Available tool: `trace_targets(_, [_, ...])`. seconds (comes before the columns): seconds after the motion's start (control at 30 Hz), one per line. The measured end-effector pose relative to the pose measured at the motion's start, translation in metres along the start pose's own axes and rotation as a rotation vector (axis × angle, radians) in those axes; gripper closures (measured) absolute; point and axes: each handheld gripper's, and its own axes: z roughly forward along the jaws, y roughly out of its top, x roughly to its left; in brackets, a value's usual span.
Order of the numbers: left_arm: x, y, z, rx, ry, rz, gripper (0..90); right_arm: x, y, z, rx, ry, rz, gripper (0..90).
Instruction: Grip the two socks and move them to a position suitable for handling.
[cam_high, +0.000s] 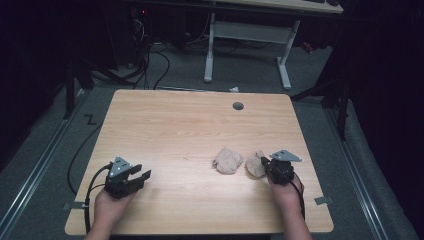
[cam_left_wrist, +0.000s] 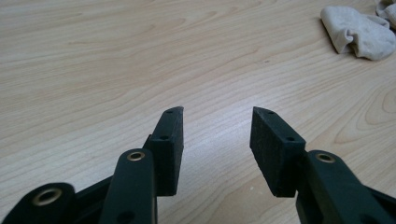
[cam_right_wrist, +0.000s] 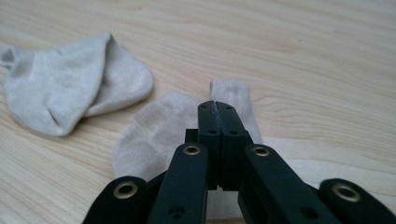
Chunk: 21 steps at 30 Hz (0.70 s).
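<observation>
Two beige socks lie on the worktop (cam_high: 165, 120), both on the right half. The nearer sock (cam_right_wrist: 163, 128) sits directly under and just ahead of the right gripper (cam_right_wrist: 218, 108), whose jaws are pressed together, pad against pad; whether a fold of fabric is pinched between them I cannot tell, since the sock spreads out to either side of the tips rather than rising into them. The other sock (cam_right_wrist: 70, 93) is bunched up to the left of those jaws, close to the first but seemingly apart from it.

The left gripper (cam_left_wrist: 217, 122) hangs over bare wood with its jaws spread and nothing between them; the bunched sock lies well ahead of it and off to its right.

The step in hand looks like taking hold of the nearer sock. To do it well, the right jaws probably need to part before they come down again over a raised edge such as the cuff, so that they bite fabric and not the wood. A shallow pinch could slip off thin knit. The left jaws, already spread, could come across to take the far end and keep the sock flat.
</observation>
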Motion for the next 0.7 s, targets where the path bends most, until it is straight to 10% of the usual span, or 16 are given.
trace_targets(0.33, [-0.011, -0.002, 0.006, 0.030, -0.022, 0.042, 52.5, 0.001, -0.008, 0.017, 0.097, 0.009, -0.028, 89.7])
trace_targets(0.7, [-0.025, 0.003, 0.012, 0.022, -0.057, 0.087, 51.1, 0.010, -0.021, -0.002, 0.102, 0.038, -0.050, 89.5])
